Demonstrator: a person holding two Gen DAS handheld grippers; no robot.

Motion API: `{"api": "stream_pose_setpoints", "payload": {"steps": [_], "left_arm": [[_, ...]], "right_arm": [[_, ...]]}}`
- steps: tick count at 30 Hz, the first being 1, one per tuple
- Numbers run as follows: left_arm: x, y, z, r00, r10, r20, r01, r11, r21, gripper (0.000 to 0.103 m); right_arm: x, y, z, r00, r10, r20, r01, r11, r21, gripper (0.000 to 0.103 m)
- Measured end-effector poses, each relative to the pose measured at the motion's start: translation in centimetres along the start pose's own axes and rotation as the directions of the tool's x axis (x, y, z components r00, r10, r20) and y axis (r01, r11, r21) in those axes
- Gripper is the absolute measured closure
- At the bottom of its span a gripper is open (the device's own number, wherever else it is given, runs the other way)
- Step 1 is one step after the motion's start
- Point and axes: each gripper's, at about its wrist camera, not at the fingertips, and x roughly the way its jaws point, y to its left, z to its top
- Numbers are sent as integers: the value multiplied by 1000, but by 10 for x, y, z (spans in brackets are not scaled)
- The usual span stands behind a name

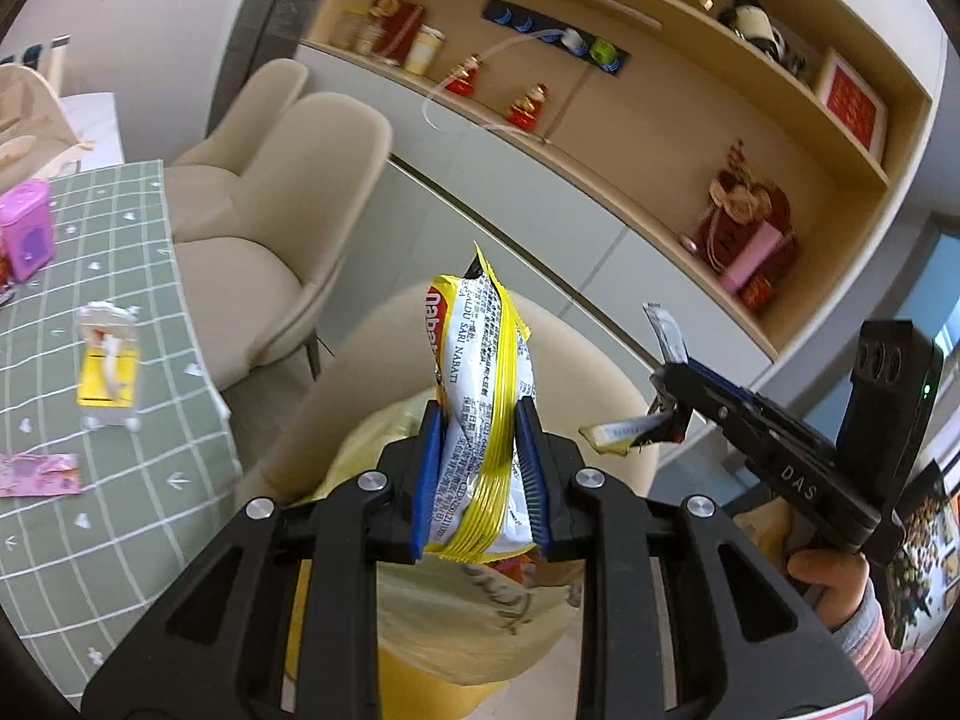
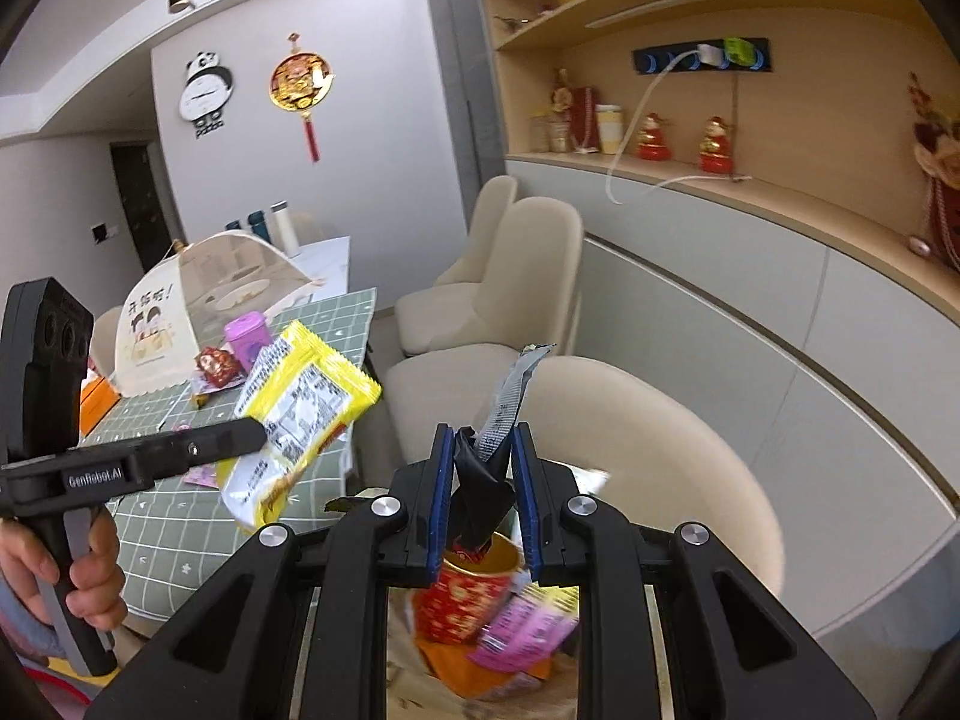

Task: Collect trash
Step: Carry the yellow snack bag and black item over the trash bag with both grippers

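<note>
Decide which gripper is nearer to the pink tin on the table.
Left. The left gripper hangs beside the table that bears the pink tin; the right gripper is beyond it, farther off.

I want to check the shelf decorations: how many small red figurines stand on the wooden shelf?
2: both small red figurines stand side by side on the wooden shelf, one left, one right. Others may be hidden.
</note>
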Motion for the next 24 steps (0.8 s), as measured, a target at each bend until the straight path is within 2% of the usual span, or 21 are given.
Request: {"api": "stream_pose_setpoints", "payload": {"steps": [9,19,22,24], "left_arm": [[29,-14,-8,998,-16,-54,15,1000,-26,79],[81,-30,-25,987,-26,-158,27,1000,4,79],[104,-33,-33,976,22,-216,-15,999,34,79],[120,-36,-40,959,96,-266,-75,994,85,79]], "right_arm": [[-10,-35,-5,999,-33,9,33,999,21,83],[-9,-60,-11,999,-43,3,43,997,67,83],[-7,-65,-14,999,-44,-3,44,996,78,83],[-7,-66,-16,999,-48,-4,48,995,84,83]]}}
